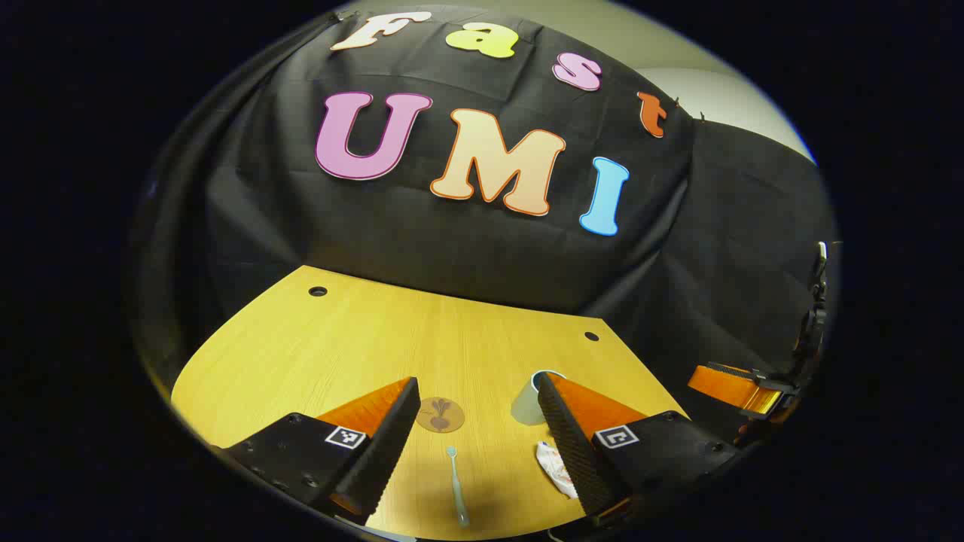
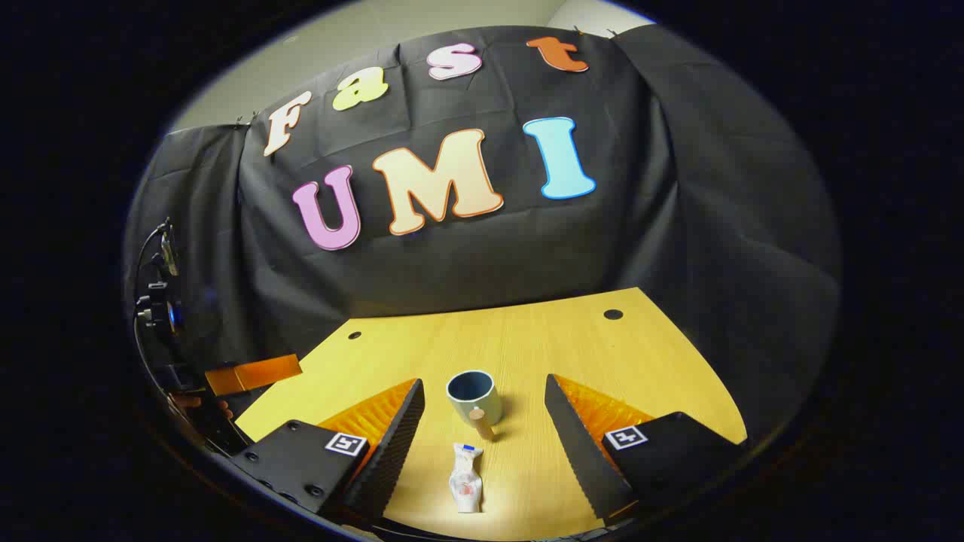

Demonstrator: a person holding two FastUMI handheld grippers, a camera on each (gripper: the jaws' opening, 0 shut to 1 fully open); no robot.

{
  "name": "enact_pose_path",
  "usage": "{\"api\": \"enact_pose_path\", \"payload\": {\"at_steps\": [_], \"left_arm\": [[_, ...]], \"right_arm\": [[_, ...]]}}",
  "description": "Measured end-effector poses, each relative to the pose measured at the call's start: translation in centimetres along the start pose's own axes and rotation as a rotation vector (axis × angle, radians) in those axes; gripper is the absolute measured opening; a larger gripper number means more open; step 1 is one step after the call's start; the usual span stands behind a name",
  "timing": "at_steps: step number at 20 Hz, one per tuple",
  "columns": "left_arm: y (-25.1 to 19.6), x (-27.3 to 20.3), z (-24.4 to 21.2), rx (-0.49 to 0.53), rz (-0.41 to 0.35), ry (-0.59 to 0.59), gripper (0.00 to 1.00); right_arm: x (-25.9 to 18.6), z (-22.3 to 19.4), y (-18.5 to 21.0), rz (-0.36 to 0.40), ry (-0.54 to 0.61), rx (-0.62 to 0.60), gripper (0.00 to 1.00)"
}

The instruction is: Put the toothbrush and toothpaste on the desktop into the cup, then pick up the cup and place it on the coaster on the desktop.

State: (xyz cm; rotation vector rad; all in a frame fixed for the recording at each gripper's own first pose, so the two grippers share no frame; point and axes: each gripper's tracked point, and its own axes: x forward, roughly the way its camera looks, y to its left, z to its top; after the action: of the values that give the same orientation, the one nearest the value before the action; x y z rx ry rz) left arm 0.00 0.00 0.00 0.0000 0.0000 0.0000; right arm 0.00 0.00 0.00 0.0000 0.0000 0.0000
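While black cloth [image 2: 482, 248] hangs behind, the wooden desktop [image 2: 572, 354] holds the cup [image 2: 473, 397].

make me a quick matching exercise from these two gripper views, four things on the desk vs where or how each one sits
Things:
1. toothbrush
2. toothpaste
3. cup
4. coaster

States:
A. upright, open, nothing inside
B. flat round disc, nothing on it
C. crumpled tube lying between the right gripper's fingers
D. slim, lying between the left gripper's fingers

Pairs: 1-D, 2-C, 3-A, 4-B
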Motion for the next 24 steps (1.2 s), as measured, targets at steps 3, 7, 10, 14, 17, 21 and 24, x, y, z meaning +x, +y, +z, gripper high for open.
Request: {"api": "enact_pose_path", "payload": {"at_steps": [3,7,10,14,17,21,24], "left_arm": [[0.4,0.0,-0.6,0.005,0.031,0.010,0.94],[0.9,0.2,-1.5,-0.022,0.047,0.033,0.94],[0.7,0.3,-2.0,-0.042,0.029,0.046,0.94],[1.0,0.3,-3.2,-0.035,0.028,0.081,0.94],[1.0,0.2,-3.5,-0.028,0.020,0.089,0.94],[1.3,0.2,-3.9,-0.016,0.030,0.100,0.94],[2.4,-0.6,-4.1,-0.011,0.049,0.096,0.94]], "right_arm": [[0.6,-1.6,0.2,0.027,0.054,-0.035,0.99],[1.2,-3.2,0.7,0.053,0.112,-0.045,0.99],[1.5,-3.8,0.9,0.051,0.134,-0.052,0.99],[1.8,-4.9,1.2,0.053,0.173,-0.044,0.95],[1.9,-5.6,1.3,0.057,0.204,-0.045,0.99],[2.4,-7.2,1.8,0.069,0.255,-0.058,0.95],[2.8,-8.8,2.3,0.085,0.304,-0.068,0.99]]}}
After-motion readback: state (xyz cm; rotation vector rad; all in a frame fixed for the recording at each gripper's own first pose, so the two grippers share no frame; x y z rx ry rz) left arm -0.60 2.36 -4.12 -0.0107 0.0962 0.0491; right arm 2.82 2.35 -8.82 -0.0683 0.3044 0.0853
